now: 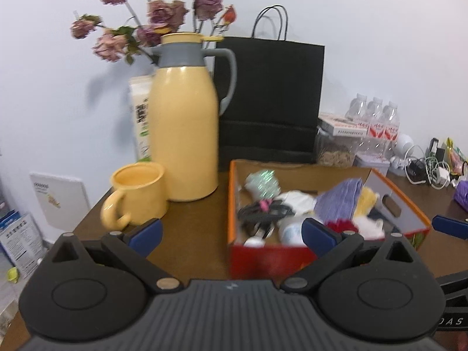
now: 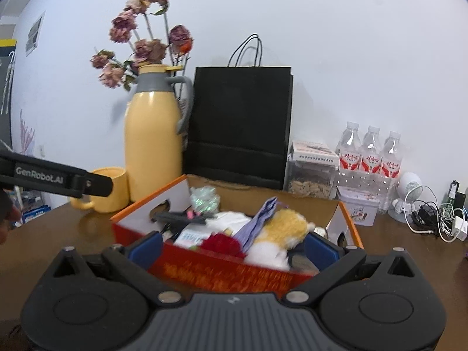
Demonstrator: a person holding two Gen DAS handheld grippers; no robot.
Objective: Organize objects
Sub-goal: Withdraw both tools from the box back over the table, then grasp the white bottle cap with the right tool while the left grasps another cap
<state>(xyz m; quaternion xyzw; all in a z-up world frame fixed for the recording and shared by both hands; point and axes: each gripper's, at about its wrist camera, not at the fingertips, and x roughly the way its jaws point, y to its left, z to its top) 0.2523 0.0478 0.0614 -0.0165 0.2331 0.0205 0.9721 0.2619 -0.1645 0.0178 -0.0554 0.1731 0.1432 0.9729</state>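
An orange-rimmed cardboard box (image 1: 263, 260) with a red front wall stands on the brown table. It holds a purple cloth (image 1: 340, 201), a yellow and white plush (image 2: 286, 228), a black cable bundle (image 1: 263, 212), a red fuzzy item (image 2: 222, 242) and white bits. My left gripper (image 1: 232, 235) is open, low over the table at the box's left front corner, holding nothing. My right gripper (image 2: 232, 248) is open just in front of the box's (image 2: 228, 272) near wall, also holding nothing. One of its blue fingertips (image 1: 450, 226) shows at the right edge of the left wrist view.
Left of the box stand a yellow mug (image 1: 137, 199) and a tall yellow thermos jug (image 1: 184, 134), with dried flowers (image 1: 158, 14) behind. A black paper bag (image 1: 269, 99) leans on the wall. At right are water bottles (image 2: 368, 155), a tin (image 2: 356, 210) and tangled cables (image 2: 438, 219).
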